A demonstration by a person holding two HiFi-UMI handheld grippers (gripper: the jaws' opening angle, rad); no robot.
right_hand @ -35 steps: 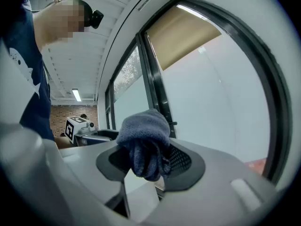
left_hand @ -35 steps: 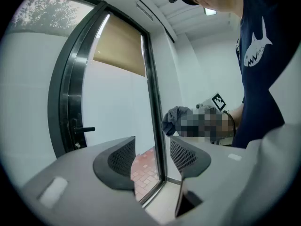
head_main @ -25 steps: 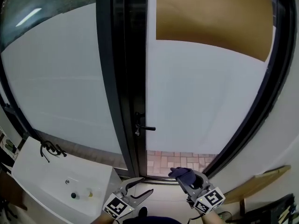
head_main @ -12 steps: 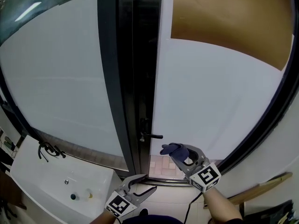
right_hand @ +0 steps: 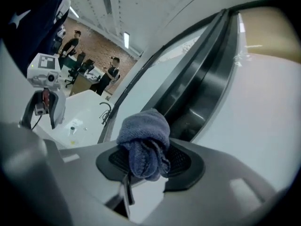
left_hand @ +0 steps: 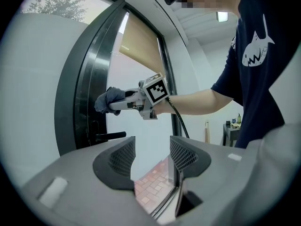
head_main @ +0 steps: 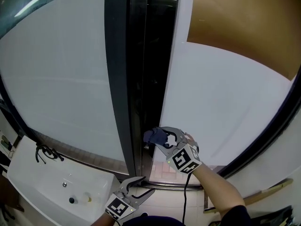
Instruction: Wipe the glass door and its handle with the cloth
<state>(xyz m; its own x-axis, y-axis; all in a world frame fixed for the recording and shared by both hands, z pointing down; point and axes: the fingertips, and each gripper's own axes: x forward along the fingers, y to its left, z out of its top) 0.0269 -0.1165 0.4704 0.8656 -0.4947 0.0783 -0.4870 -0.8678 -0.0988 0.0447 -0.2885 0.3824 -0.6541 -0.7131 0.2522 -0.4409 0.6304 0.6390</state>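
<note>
Blue-grey bunched cloth (right_hand: pixel 146 145) is clamped between the jaws of the right gripper (head_main: pixel 159 137), close by the dark edge of the frosted glass door (head_main: pixel 221 107) and above its black lever handle (left_hand: pixel 110 136), while the left gripper (left_hand: pixel 147 157) hangs low, jaws apart and empty.

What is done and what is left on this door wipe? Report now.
Done: the crumpled blue cloth is clamped in the right gripper. In hand: it is held at the dark door frame, just above the black lever handle; contact is unclear. Left: the handle and the frosted glass door, neither visibly wiped. The left gripper hangs open, empty.
</note>
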